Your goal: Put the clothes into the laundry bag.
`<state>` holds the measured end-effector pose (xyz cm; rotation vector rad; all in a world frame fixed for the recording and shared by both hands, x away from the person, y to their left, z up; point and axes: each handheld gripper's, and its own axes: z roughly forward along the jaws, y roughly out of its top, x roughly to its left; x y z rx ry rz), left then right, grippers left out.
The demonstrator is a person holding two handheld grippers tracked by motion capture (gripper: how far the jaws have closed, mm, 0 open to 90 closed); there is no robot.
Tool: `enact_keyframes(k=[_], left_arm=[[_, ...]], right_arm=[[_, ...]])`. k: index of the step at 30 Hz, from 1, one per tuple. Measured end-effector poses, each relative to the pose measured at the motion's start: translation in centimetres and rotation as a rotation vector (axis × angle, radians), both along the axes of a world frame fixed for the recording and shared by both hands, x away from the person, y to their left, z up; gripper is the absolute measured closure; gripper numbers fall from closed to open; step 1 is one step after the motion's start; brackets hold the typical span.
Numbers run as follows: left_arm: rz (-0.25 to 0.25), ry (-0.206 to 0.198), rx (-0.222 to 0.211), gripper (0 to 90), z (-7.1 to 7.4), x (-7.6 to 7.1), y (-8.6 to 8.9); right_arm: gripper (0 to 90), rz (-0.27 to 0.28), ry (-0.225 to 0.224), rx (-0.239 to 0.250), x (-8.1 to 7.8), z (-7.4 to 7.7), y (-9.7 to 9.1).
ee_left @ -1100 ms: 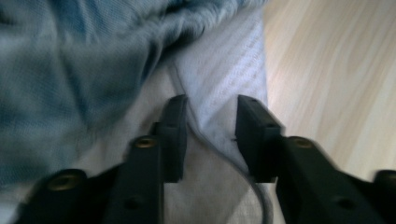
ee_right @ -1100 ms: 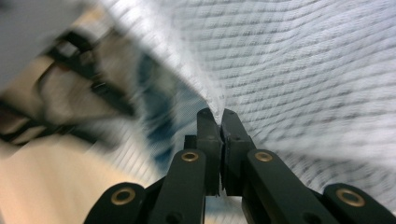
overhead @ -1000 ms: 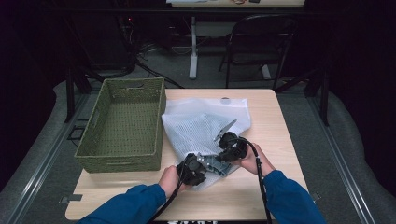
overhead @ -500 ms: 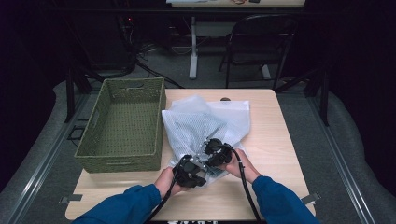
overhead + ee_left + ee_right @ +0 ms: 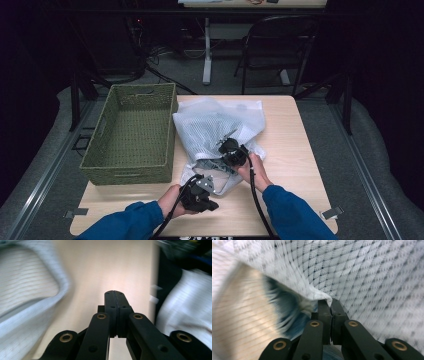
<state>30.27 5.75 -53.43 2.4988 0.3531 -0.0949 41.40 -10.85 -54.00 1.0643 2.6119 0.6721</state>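
1. High view: white mesh bag (image 5: 216, 131) mid-table, right of green basket (image 5: 131, 134); right gripper (image 5: 231, 150) on its near part, left gripper (image 5: 200, 192) at its near edge.
2. Left gripper view: left gripper (image 5: 114, 293) jaws clenched, nothing between, over bare table (image 5: 105, 267).
3. Right gripper view: right gripper (image 5: 329, 302) pinches the bag's edge (image 5: 322, 296).

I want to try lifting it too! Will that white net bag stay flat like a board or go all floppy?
Probably floppy: the white mesh bag lies crumpled on the table, and it folds where the right gripper pinches its edge. It looks thin and see-through, so likely light. The part not pinched would probably sag.
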Motion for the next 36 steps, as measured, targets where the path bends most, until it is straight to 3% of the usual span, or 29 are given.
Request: enact_keyframes(k=[1, 2, 3, 5, 6, 7, 8, 9, 12, 13, 14, 15, 16, 17, 18, 19, 23, 27, 28, 31, 34, 36], left_arm=[[0.032, -0.001, -0.022, 89.8, 0.0, 0.5, 0.1], [0.099, -0.022, -0.032, 83.2, 0.2, 1.1, 0.1], [0.122, -0.014, -0.049, 80.0, 0.2, 1.6, 0.0], [0.227, -0.041, -0.054, 67.3, 0.2, 2.4, -0.8], [0.232, -0.037, -0.063, 61.6, 0.1, 2.7, -1.1], [0.255, -0.06, -0.039, 57.8, 0.0, 2.9, -1.6], [0.273, -0.058, -0.056, 54.8, -0.3, 3.0, -2.1], [0.292, -0.067, -0.041, 55.0, -0.6, 3.2, -2.6], [0.302, -0.064, -0.025, 56.6, -1.5, 3.7, -4.2], [0.298, -0.045, -0.027, 59.1, -1.9, 3.9, -4.7], [0.304, -0.055, -0.015, 61.3, -2.3, 4.0, -5.1], [0.317, -0.069, -0.013, 65.9, -2.6, 4.0, -5.3], [0.311, -0.051, -0.014, 73.2, -2.9, 4.1, -5.5], [0.327, -0.058, -0.024, 77.7, -3.1, 4.1, -5.5], [0.317, -0.052, -0.03, 85.8, -3.1, 4.1, -5.4], [0.294, -0.035, -0.033, 87.8, -3.1, 4.2, -5.4], [0.228, -0.018, -0.032, 89.0, -2.7, 4.0, -4.3], [0.14, 0.015, 0.002, 89.0, -1.6, 3.7, -1.7], [0.142, -0.001, 0.021, 88.9, -1.5, 3.6, -1.1], [0.156, 0.003, 0.033, 88.8, -1.2, 3.5, 0.7], [0.183, -0.009, 0.051, 87.2, -1.3, 3.7, 1.6], [0.199, -0.003, 0.049, 73.4, -1.4, 4.0, 1.3]], right_arm=[[89.4, -0.003, 0.007, 0.023, 0.0, 0.4, -0.4], [89.3, 0.003, 0.033, 0.064, 0.0, 0.8, -0.7], [89.2, 0.007, 0.044, 0.091, -0.2, 1.2, -0.9], [89.1, 0.018, 0.039, 0.101, -0.7, 2.2, -1.1], [89.0, 0.012, 0.039, 0.113, -1.0, 2.7, -1.2], [89.0, 0.016, 0.026, 0.115, -1.1, 2.9, -1.3], [88.9, 0.018, 0.016, 0.104, -1.2, 3.2, -1.4], [88.9, 0.013, 0.019, 0.118, -1.3, 3.3, -1.6], [88.7, 0.01, 0.031, 0.121, -1.2, 3.4, -2.1], [88.7, 0.008, 0.039, 0.128, -1.2, 3.4, -2.2], [88.6, 0.012, 0.049, 0.119, -1.2, 3.4, -2.3], [88.6, 0.016, 0.05, 0.113, -1.2, 3.3, -2.4], [88.6, 0.017, 0.051, 0.118, -1.2, 3.3, -2.6], [88.5, 0.021, 0.063, 0.118, -1.2, 3.2, -2.7], [88.5, 0.021, 0.064, 0.11, -1.3, 3.2, -2.8], [88.5, 0.026, 0.067, 0.114, -1.2, 3.1, -3.1], [88.2, 0.08, 0.117, 0.109, -1.3, 2.9, -3.5], [87.9, 0.167, 0.149, 0.111, -2.3, 3.0, -3.4], [87.6, 0.198, 0.161, 0.117, -2.5, 3.0, -3.3], [87.0, 0.268, 0.179, 0.11, -3.2, 2.7, -2.4], [86.7, 0.324, 0.185, 0.111, -3.9, 2.3, -1.3], [86.7, 0.35, 0.185, 0.103, -4.2, 1.7, -0.7]])
